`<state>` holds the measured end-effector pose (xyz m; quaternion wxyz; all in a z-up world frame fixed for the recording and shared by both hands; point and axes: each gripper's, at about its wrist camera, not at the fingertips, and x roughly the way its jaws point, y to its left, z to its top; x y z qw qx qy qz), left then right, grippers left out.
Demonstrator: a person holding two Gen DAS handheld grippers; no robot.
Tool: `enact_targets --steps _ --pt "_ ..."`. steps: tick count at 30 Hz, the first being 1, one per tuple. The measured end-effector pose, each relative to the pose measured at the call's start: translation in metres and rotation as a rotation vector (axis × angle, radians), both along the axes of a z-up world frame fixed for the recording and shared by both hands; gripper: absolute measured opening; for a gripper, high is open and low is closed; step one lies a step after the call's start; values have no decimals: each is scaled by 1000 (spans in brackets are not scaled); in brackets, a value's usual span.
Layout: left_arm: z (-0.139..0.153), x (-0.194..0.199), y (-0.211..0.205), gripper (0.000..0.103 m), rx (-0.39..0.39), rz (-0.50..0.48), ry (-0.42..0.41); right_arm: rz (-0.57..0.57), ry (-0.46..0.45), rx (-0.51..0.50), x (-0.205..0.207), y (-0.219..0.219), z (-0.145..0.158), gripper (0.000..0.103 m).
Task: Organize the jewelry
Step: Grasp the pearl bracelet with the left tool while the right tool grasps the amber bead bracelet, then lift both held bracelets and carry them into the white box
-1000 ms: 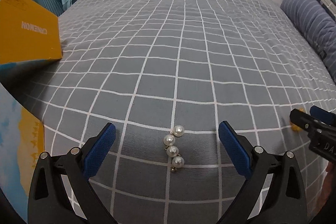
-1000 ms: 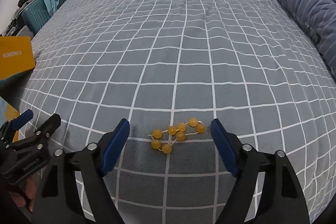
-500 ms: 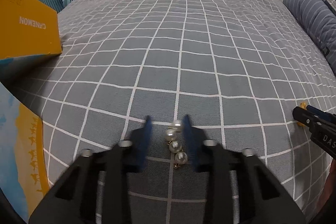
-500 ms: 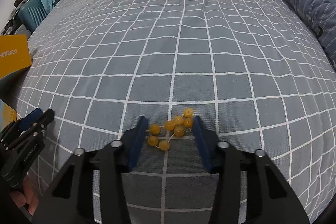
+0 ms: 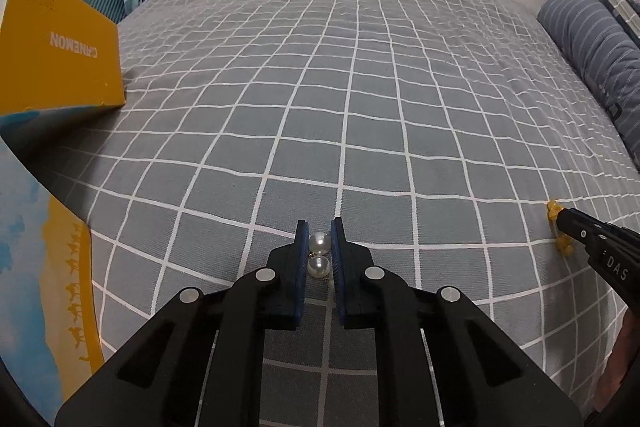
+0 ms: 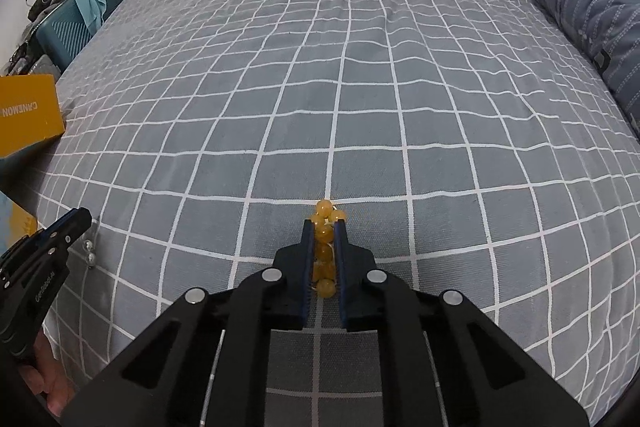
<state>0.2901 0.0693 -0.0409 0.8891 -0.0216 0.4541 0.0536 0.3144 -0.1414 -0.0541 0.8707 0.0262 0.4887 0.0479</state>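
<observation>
A bed with a grey checked cover fills both views, a striped blue pillow along its right edge and a yellow box at its left. The left gripper is pinched narrow on a string of white pearls, two beads showing between its blue pads. The right gripper is clamped on an amber bead bracelet, a few beads poking past the tips.
</observation>
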Motion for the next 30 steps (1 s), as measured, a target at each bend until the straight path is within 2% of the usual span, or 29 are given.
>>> enact_targets --steps 17,30 --pt "28 -17 -5 11 -7 -33 -63 -7 -97 0 -14 2 26 9" --pt "50 -35 -9 11 -6 -38 -100 -13 -140 -1 -31 5 46 9"
